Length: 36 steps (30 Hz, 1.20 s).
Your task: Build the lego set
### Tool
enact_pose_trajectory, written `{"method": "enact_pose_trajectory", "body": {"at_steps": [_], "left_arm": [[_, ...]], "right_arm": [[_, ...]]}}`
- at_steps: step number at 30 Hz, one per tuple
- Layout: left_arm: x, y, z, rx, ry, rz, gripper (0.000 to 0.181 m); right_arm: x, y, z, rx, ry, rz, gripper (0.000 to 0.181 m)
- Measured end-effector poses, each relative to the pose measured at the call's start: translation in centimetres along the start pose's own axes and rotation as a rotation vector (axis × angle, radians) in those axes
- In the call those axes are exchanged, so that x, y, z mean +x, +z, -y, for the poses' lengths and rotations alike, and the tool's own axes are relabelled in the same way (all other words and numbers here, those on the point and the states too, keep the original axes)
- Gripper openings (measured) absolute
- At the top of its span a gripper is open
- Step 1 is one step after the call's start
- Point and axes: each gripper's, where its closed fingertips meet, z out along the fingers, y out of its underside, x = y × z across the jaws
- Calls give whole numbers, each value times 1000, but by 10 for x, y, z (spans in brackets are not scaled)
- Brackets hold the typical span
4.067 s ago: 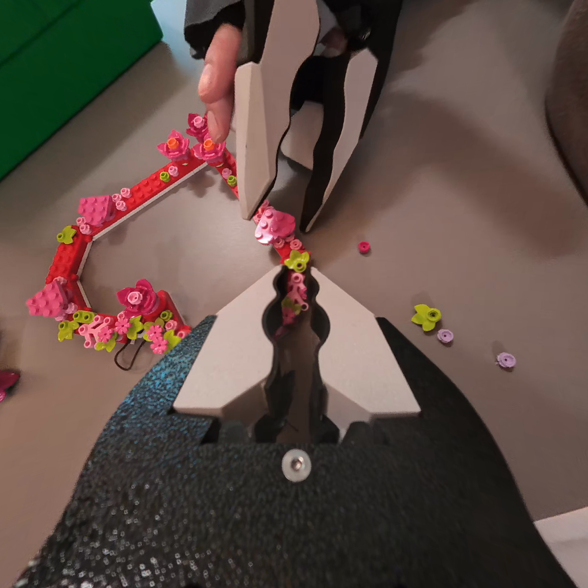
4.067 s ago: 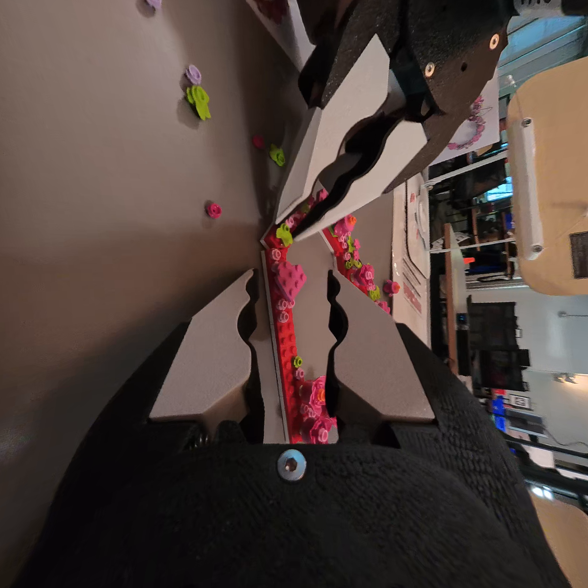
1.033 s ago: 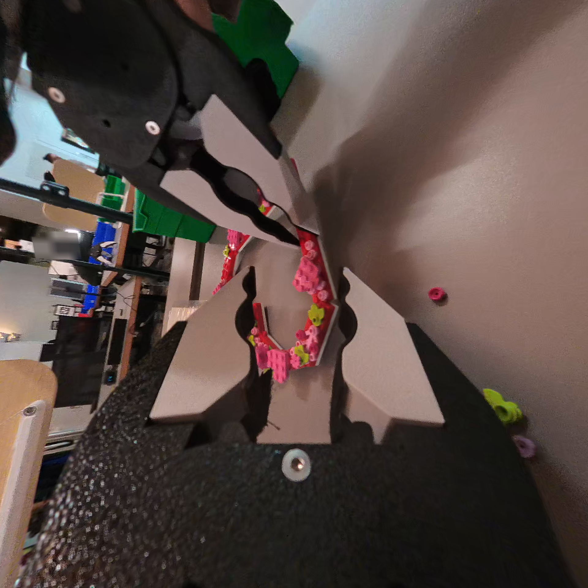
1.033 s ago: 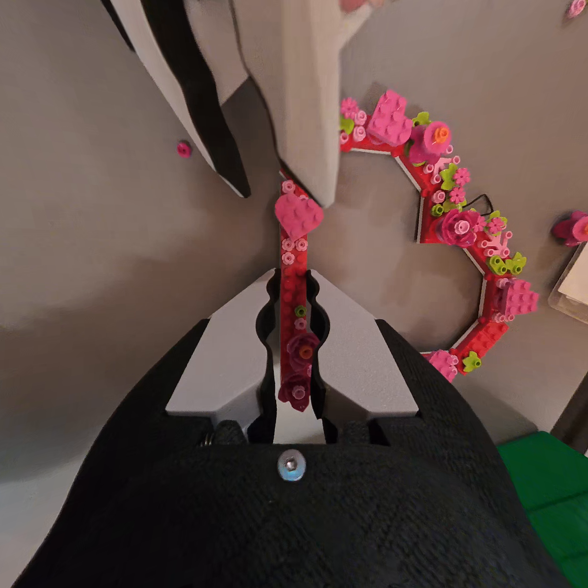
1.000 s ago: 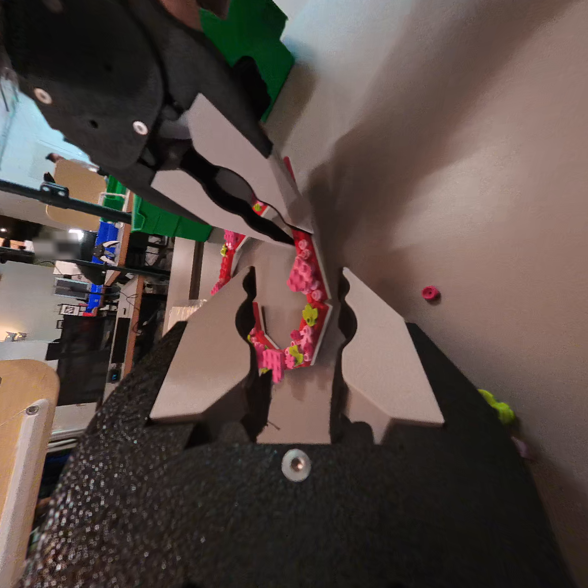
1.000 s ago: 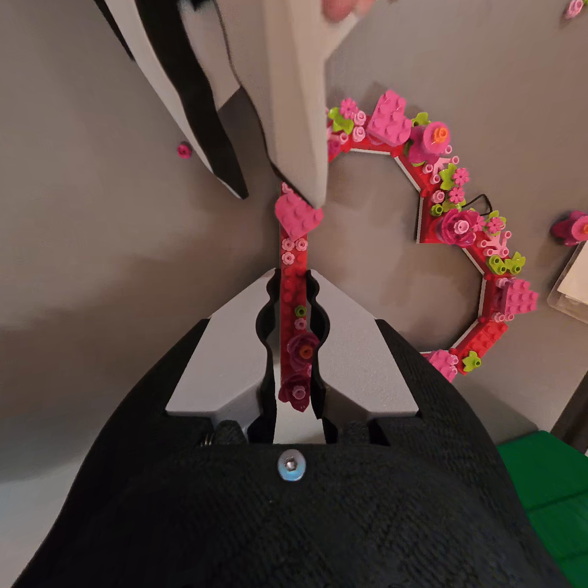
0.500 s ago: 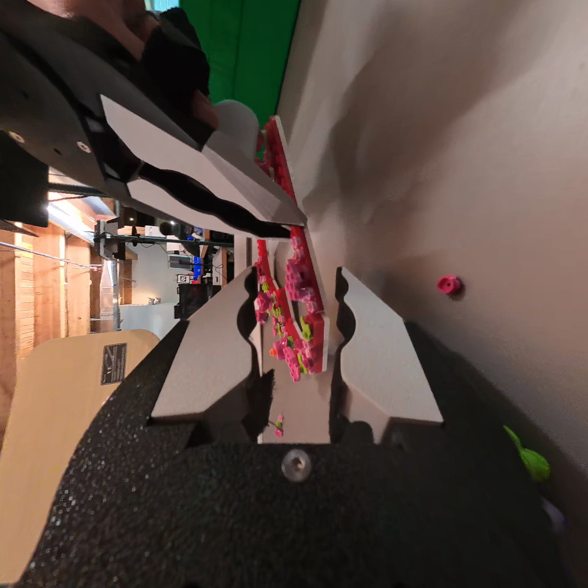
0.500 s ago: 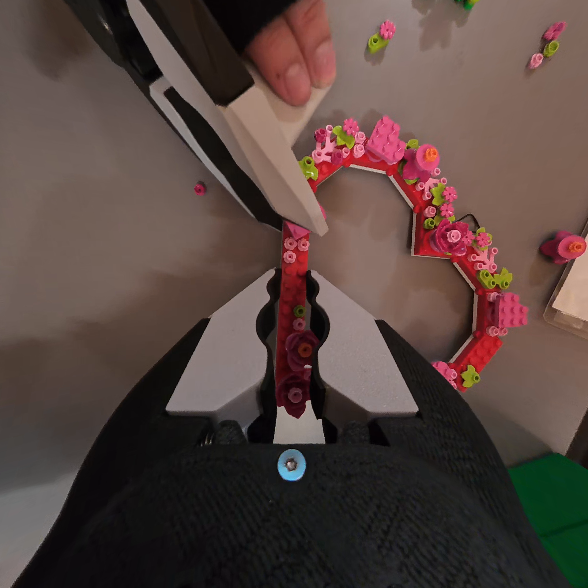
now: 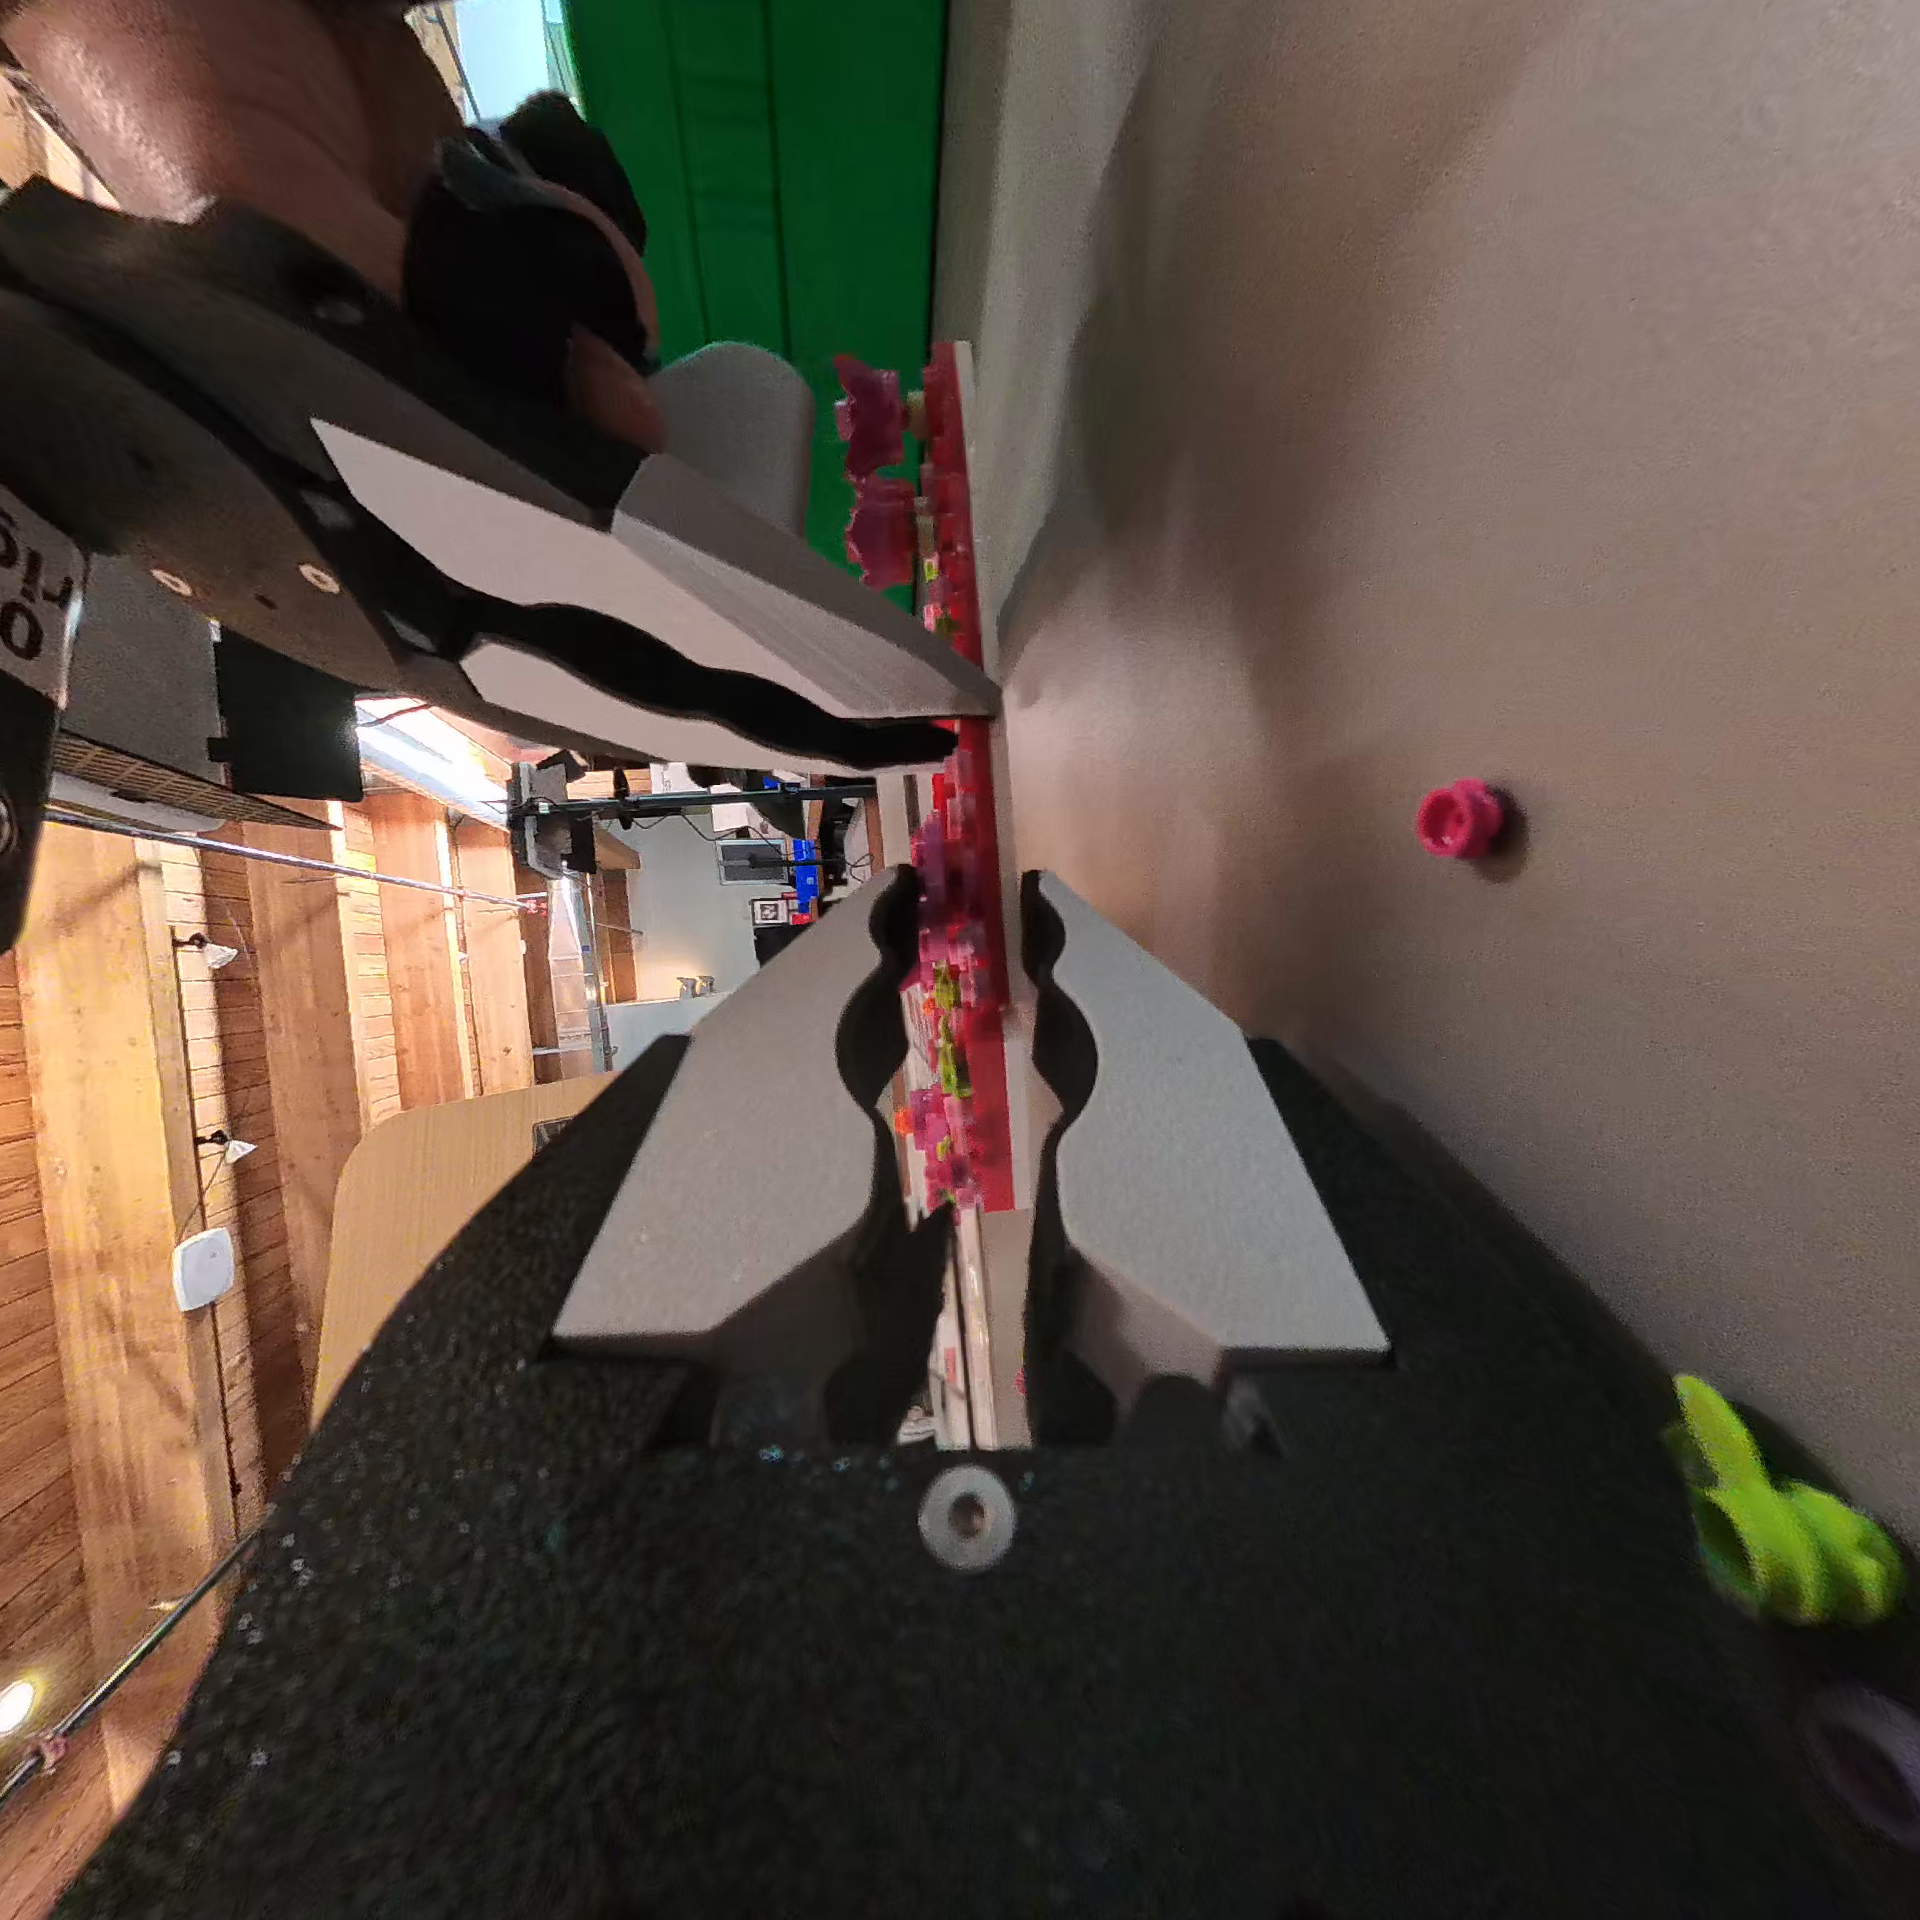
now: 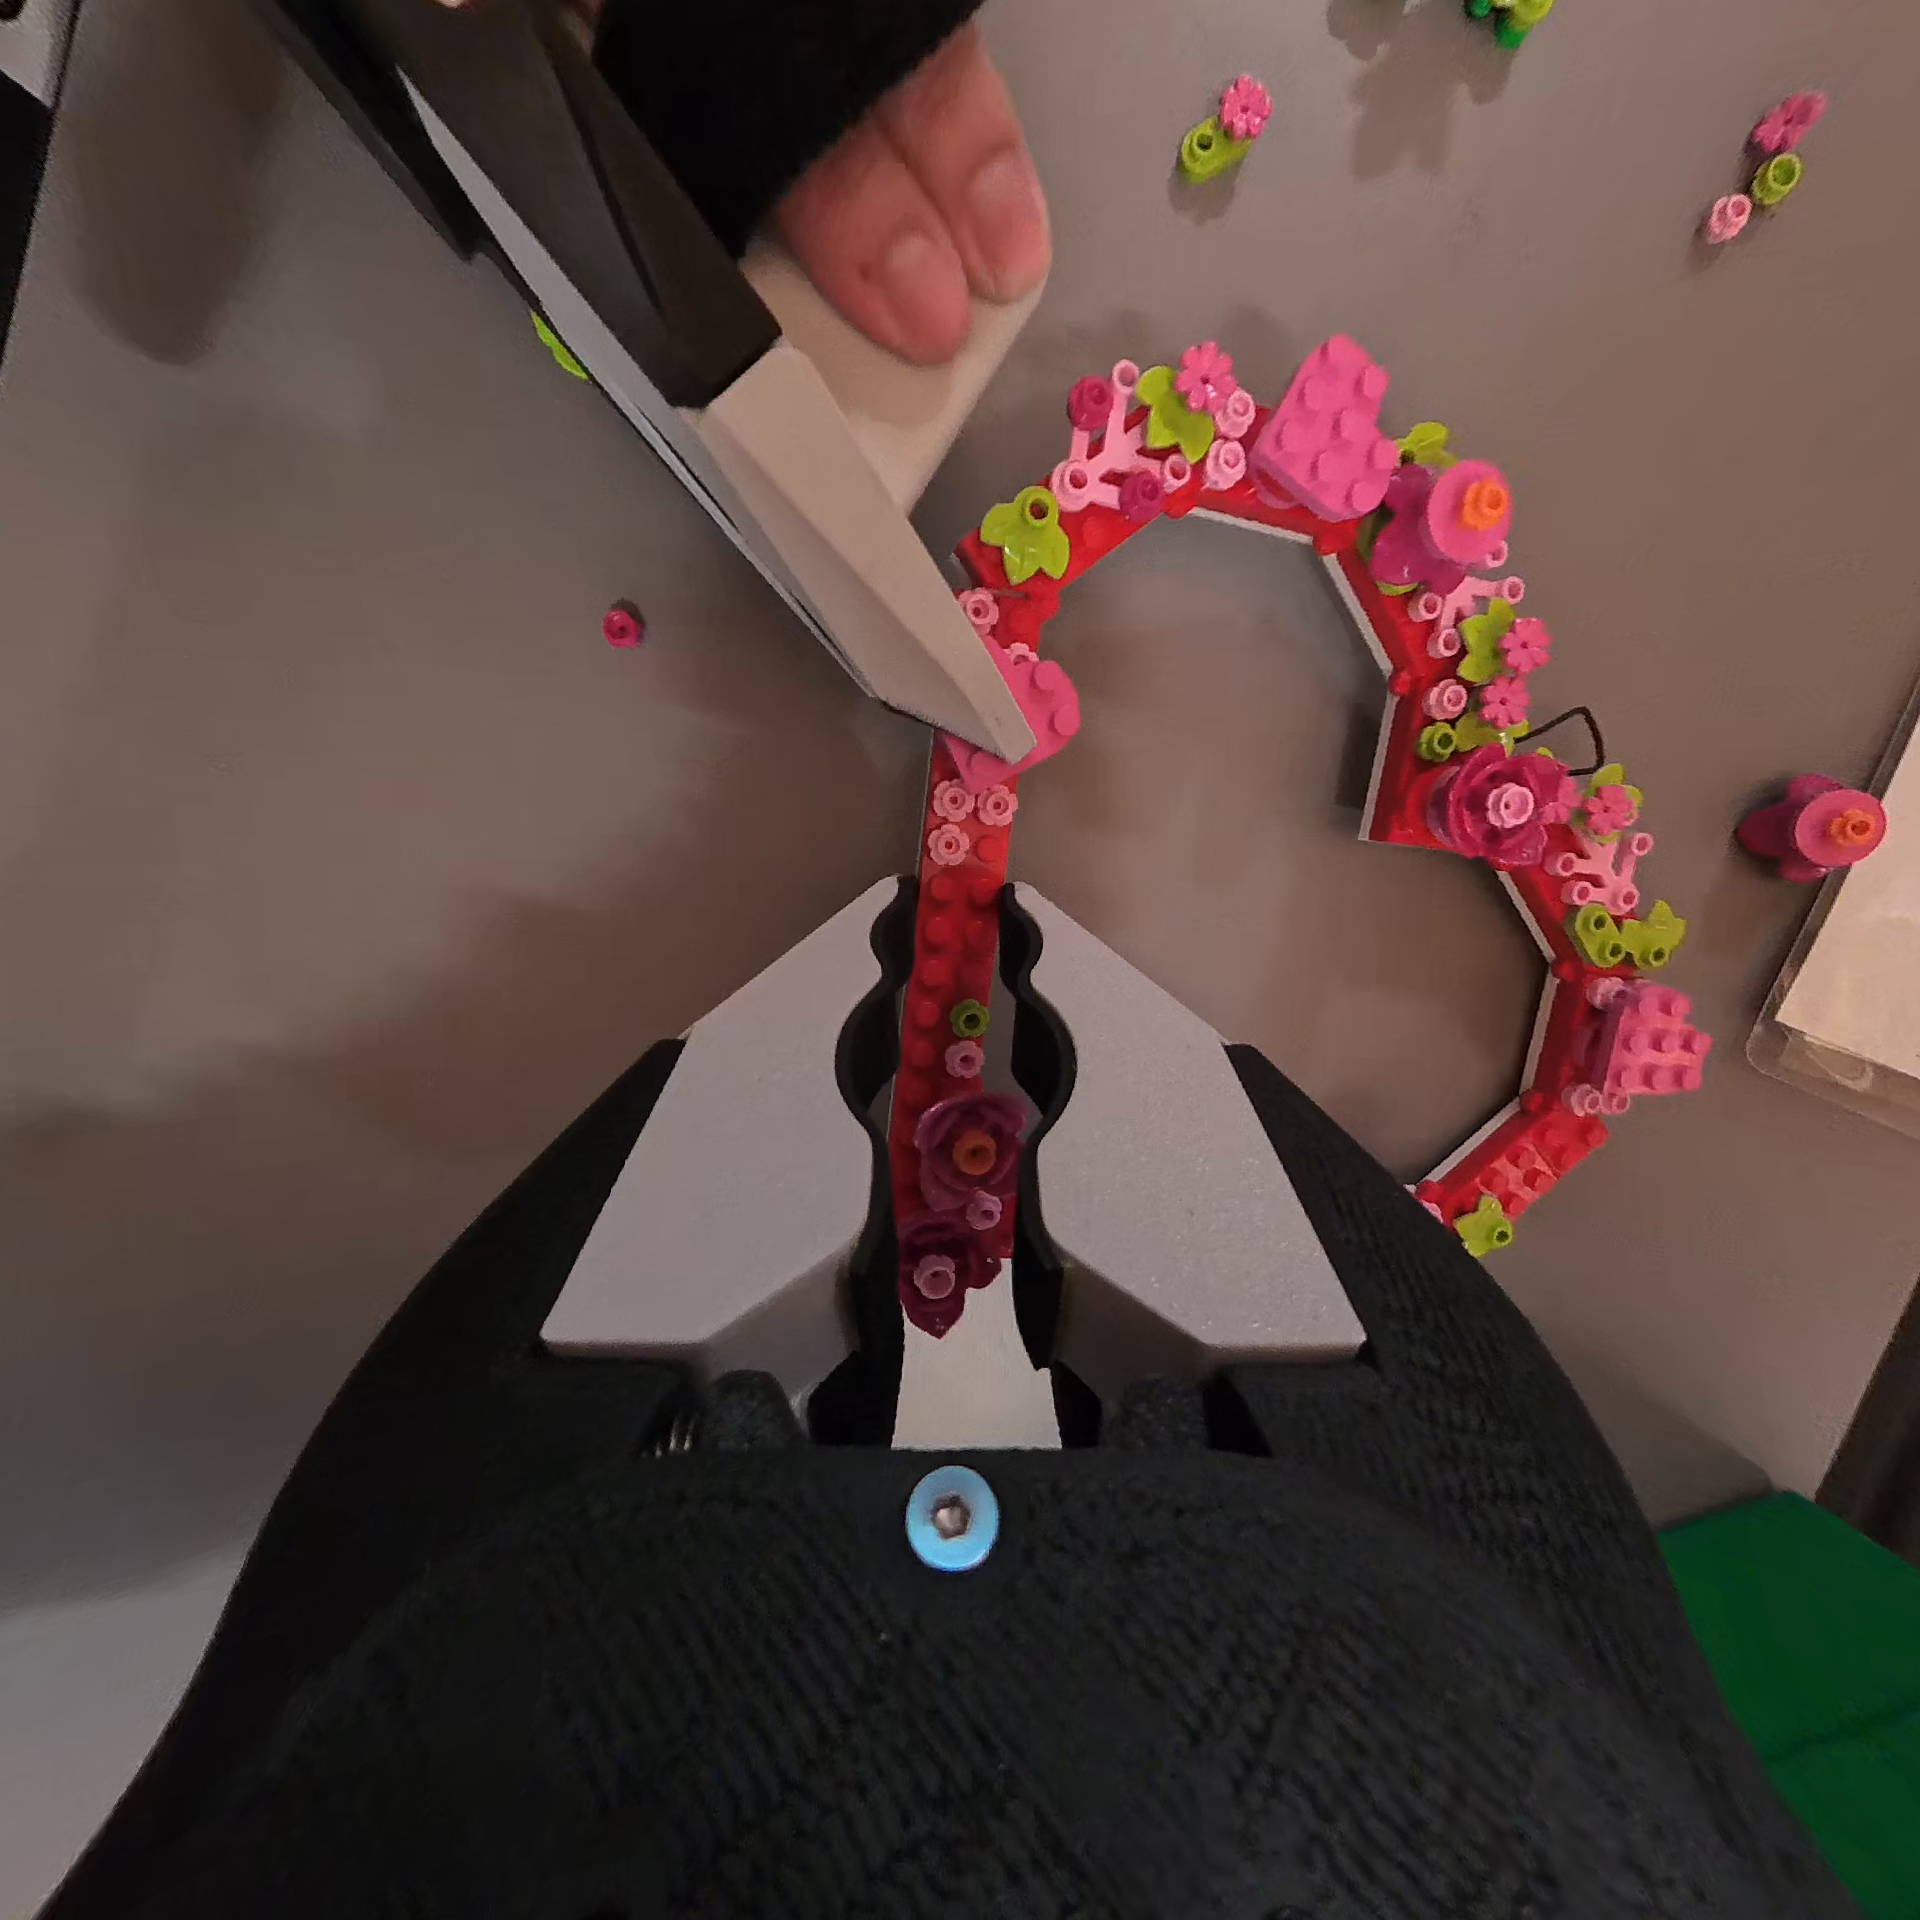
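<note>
the red heart-shaped lego frame studded with pink flowers and lime leaves (image 10: 1382,644) lies flat on the grey table top (image 10: 312,883), filling the right wrist view from about 12 to 4 o'clock, with its straight lower arm running down to 6 o'clock. the right gripper (image 10: 956,904) is clamped on that straight arm: its two grey fingers press against the red strip's edges, and two dark magenta roses sit between them close to the gripper body. in the left wrist view the same frame (image 9: 971,1018) appears edge-on, running between the left gripper (image 9: 961,894) fingers, which stand a little apart; whether either one touches the frame i cannot tell. in the right wrist view that left gripper comes in from 11 o'clock, its tip on a pink heart-shaped brick (image 10: 1029,717) at the bend of the frame, with a person's bare fingertips (image 10: 935,249) resting on its upper grey finger.

a small magenta round stud (image 10: 621,627) lies apart from the frame at 10 o'clock. loose flower and leaf pieces (image 10: 1226,130) are scattered toward 1 o'clock. a magenta flower piece with an orange centre (image 10: 1813,826) sits at 3 o'clock beside a clear-edged sheet (image 10: 1860,977). a green bin corner (image 10: 1808,1621) shows at 4 o'clock.
</note>
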Motion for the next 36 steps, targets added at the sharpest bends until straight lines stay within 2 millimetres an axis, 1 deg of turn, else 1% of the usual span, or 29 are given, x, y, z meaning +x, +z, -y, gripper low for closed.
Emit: {"method": "enact_pose_trajectory", "body": {"at_steps": [1, 12, 13, 15, 17, 19, 21, 22, 24, 26, 29, 32, 36], "left_arm": [[1, 0, 0, 0, -7, -4, 17], [7, 2, -1, 11, -25, -21, 17], [8, 1, 0, 20, -37, -30, 20], [6, -5, 2, 34, -93, -51, 38], [4, -14, 2, 59, -173, -109, 48], [-1, -24, -1, 104, -316, -196, 48], [-3, -31, -6, 142, -502, -349, 33], [-5, -33, -9, 153, -589, -421, 30], [-6, -32, -16, 164, -678, -528, 15], [-8, -26, -22, 167, -672, -550, 0], [7, -21, -19, 166, -645, -634, 0], [21, -15, -20, 127, -605, -662, 0], [23, -14, -20, 106, -617, -682, 0]], "right_arm": [[0, 1, 0, -3, -2, 1, 14], [1, 6, -3, -3, -4, -14, 14], [1, 7, -3, 2, -5, -20, 14], [1, 8, -4, 2, -9, -32, 14], [1, 10, -7, -5, -17, -42, 14], [1, 12, -10, -14, -22, -49, 14], [1, 14, -12, -17, -29, -56, 14], [1, 16, -13, -20, -34, -61, 14], [2, 17, -13, -30, -46, -73, 14], [2, 19, -14, -40, -56, -83, 14], [2, 19, -14, -45, -68, -98, 14], [2, 20, -15, -44, -71, -109, 14], [3, 21, -14, -36, -68, -121, 14]]}}
